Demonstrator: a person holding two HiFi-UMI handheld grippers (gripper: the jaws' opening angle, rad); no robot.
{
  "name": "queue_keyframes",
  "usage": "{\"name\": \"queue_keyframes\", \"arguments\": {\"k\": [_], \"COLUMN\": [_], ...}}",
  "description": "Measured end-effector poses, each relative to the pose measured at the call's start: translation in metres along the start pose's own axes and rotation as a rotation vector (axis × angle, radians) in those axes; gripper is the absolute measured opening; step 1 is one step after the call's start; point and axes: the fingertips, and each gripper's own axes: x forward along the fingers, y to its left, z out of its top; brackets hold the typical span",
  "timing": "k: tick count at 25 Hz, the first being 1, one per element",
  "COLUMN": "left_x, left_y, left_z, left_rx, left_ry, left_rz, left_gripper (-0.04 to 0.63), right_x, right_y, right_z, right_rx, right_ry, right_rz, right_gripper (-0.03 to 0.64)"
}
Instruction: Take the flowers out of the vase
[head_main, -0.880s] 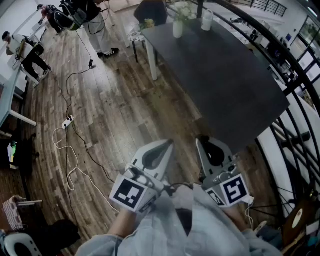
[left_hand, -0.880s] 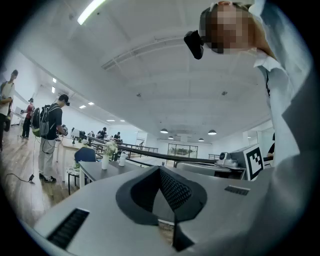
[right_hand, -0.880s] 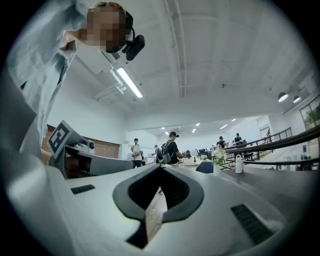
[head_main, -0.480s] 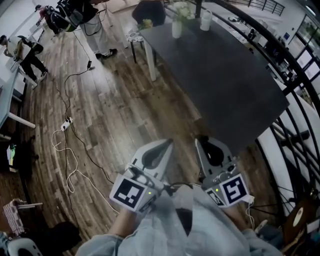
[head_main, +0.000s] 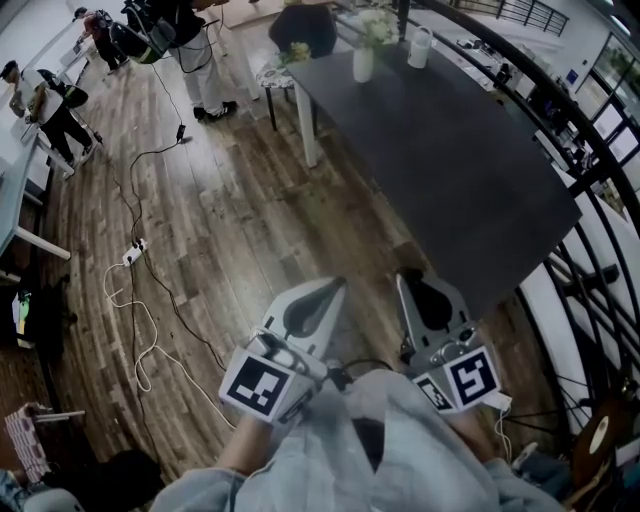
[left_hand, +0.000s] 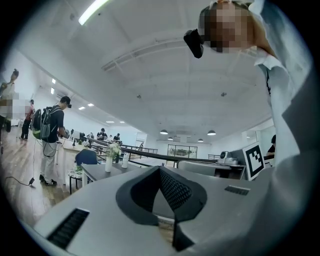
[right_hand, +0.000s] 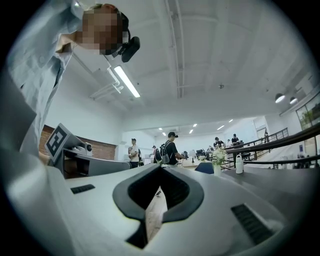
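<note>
Little change from the earlier frames: the left gripper (head_main: 336, 286) and right gripper (head_main: 409, 278) keep their place low in the head view, side by side over the wooden floor (head_main: 230, 220), just short of the near corner of the dark table (head_main: 450, 170). The view itself has shifted slightly, so table and vase sit a touch further right and lower in frame than before. Both grippers stay clenched and empty. In the left gripper view the jaws meet at the tips with nothing between them, only a sliver of floor showing through the gap behind; the right gripper view shows the same. Both point level toward the far end of the table. Vase (head_main: 362, 64) — white, upright, at the far end of the table, well apart from both grippers. The flowers (head_main: 376, 24), pale blooms with green, are still in it, standing above the rim. Just beside the vase stands a white bottle (head_main: 419, 47); contents not readable. A dark chair (head_main: 305, 25) stands at the table's far end. On the floor to the left lies a power strip (head_main: 133, 251) with a pale cable (head_main: 150, 340) looping toward the person. People (head_main: 45, 95) stand at the room's far left.
</note>
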Motion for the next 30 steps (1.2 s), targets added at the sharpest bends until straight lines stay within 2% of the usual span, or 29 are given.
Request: {"name": "queue_keyframes", "arguments": {"k": [7,12,21,30], "left_x": [-0.017,-0.022,-0.017,0.02], "left_y": [0.026,0.039,0.067,0.107], "left_z": [0.0,0.0,0.003,0.011], "left_rx": [0.019,0.017,0.002,0.007], "left_ry": [-0.004,0.002,-0.008,-0.017], "left_rz": [0.004,0.024,0.099,0.166], "left_gripper": [0.009,0.009,0.009,0.009], "right_x": [0.019,0.031,0.064,0.121], "right_y": [0.022,0.028,0.018,-0.012], "right_z": [-0.005,-0.006,-0.009,-0.013], "right_rx": [-0.067,-0.07,-0.067,-0.049], "right_ry": [0.01,0.028,0.032,0.027], "right_rz": [-0.005,0.013,0.074,0.161], "right_gripper": [0.002,0.003,0.002,0.003]}}
